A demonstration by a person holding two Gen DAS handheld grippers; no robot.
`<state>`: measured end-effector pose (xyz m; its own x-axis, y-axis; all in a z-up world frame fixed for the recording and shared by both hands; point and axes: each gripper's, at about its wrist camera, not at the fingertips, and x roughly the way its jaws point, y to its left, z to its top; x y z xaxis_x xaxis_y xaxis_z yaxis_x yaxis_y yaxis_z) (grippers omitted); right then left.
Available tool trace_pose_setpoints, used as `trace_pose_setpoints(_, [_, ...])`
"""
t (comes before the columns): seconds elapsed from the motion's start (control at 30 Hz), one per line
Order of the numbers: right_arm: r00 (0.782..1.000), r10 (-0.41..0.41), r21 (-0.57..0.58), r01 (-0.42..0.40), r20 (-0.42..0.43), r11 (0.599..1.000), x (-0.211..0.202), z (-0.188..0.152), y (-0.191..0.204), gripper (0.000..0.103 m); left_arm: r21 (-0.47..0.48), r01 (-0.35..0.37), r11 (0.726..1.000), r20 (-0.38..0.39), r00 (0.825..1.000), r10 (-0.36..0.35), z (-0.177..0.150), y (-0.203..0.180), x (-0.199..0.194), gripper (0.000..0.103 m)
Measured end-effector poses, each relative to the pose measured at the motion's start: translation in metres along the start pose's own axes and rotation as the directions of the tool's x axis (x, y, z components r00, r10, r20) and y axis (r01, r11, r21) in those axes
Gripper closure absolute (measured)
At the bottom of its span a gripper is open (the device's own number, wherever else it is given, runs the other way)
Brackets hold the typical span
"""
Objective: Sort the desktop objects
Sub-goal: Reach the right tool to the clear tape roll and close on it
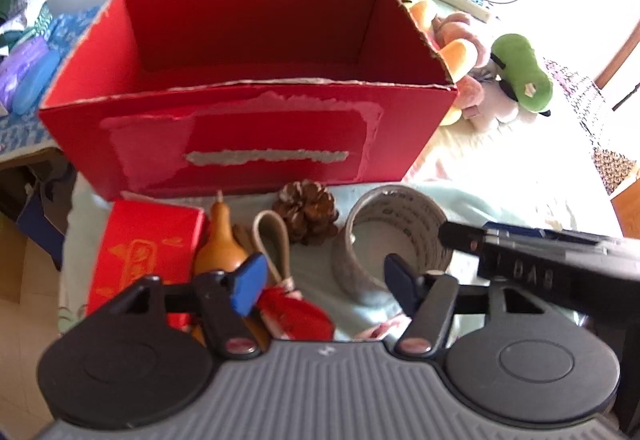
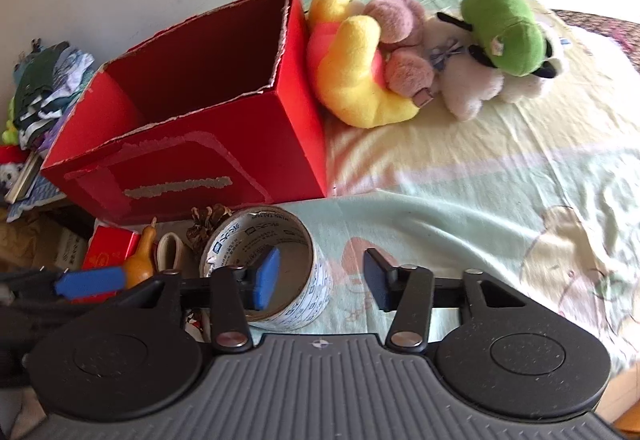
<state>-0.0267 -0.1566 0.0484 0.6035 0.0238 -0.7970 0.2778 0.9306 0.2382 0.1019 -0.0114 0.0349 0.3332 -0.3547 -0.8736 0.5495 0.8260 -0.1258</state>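
Here the right gripper (image 2: 320,278) stands half open and holds nothing, its left pad over the hollow of the one tape roll (image 2: 266,272), which lies just ahead and left, axis upright. The left gripper (image 1: 324,278), also half open and empty, hangs over a red pouch (image 1: 296,310). Beyond lie one gourd (image 1: 220,244), one pine cone (image 1: 306,210), one small red box (image 1: 140,252), then the big red box (image 1: 248,136).

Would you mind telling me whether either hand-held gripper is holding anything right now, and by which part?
Nothing is held. The left hand-held gripper and the right hand-held gripper both stand open with nothing pressed between their pads.
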Motion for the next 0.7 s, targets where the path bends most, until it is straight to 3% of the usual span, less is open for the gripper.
trace_pose_setpoints(0.13, [0.998,0.040,-0.041,-0.041,-0.042,0.998,0.013,0.007,-0.005,0.061,-0.037,0.010,0.999,-0.075,0.997,-0.012,0.008,-0.008,0.024,0.058])
trace_pose_setpoints(0.2, [0.995,0.063,-0.049,-0.067,-0.082,0.997,0.023,0.013,-0.010,0.065,-0.051,0.004,0.999,-0.102,0.995,-0.009,0.009,-0.012,0.033,0.076])
trace_pose_setpoints(0.3, [0.986,0.093,-0.054,-0.101,-0.138,0.993,0.035,0.016,-0.015,0.070,-0.072,-0.002,0.997,-0.122,0.993,-0.007,0.011,-0.016,0.042,0.088])
trace_pose_setpoints(0.33, [0.984,0.098,-0.059,-0.108,-0.150,0.992,0.038,0.017,-0.015,0.074,-0.036,0.004,0.999,-0.128,0.992,-0.009,0.011,-0.018,0.045,0.088])
trace_pose_setpoints(0.47, [0.972,0.141,-0.058,-0.155,-0.188,0.986,0.046,0.019,-0.020,0.084,-0.053,-0.033,0.998,-0.124,0.992,0.026,0.010,-0.023,0.049,0.093])
trace_pose_setpoints(0.7, [0.965,0.146,-0.100,-0.171,-0.217,0.980,0.043,0.025,-0.023,0.086,-0.051,-0.032,0.998,-0.126,0.992,0.025,0.010,-0.033,0.044,0.095])
